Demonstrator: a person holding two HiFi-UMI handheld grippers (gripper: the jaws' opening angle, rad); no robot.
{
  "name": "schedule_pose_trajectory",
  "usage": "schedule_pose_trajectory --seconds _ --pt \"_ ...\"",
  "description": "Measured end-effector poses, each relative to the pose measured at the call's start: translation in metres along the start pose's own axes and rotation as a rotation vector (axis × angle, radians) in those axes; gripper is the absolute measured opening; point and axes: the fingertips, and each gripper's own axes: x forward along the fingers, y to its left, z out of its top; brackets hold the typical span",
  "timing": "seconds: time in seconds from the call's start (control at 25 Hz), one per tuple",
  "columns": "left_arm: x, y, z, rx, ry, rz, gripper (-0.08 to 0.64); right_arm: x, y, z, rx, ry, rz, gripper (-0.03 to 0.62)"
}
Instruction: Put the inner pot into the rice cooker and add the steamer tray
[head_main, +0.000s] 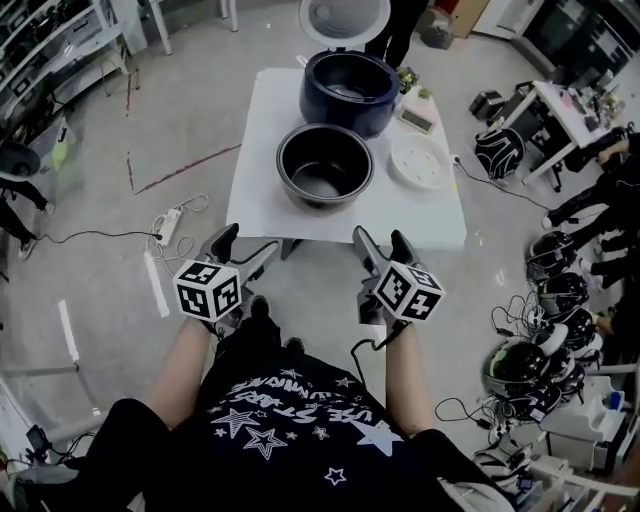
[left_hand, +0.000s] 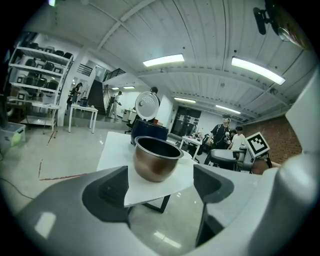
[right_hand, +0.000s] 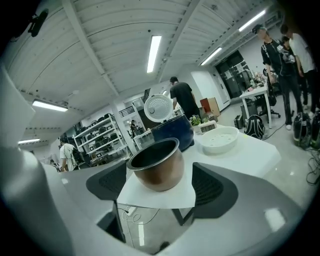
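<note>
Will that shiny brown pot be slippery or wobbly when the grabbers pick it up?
Probably slippery: the inner pot has smooth, glossy metal walls, so jaws may slide unless they catch its flared rim. It looks rigid. It likely won't tip easily, sitting upright and wide on the table, though its rounded bottom edge might let it rock.

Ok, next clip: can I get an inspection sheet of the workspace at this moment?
Surface: white square table, flat, holding the job's things.
Job's things: dark metal inner pot stands on the table in front of the dark blue rice cooker, whose lid is up; white perforated steamer tray lies right of the pot.
Clutter: small white device and green plant beside the cooker.
Grippers: left hand-held gripper and right hand-held gripper both open, empty, short of the table.
Cables: white power strip with cord on the floor, left.
Surroundings: black helmets on the floor, right; person behind the table.
</note>
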Motion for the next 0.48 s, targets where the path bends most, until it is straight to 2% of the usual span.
schedule_pose_trajectory --seconds 0.28,0.48 --pt "0.024 0.014 0.016 0.006 0.011 -0.027 0.399 0.021 -0.005 0.003 0.016 0.021 -0.018 0.422" --pt "0.054 0.039 0.034 -0.019 0.005 -0.043 0.399 0.051 -0.016 0.022 0.005 0.034 -0.046 0.419"
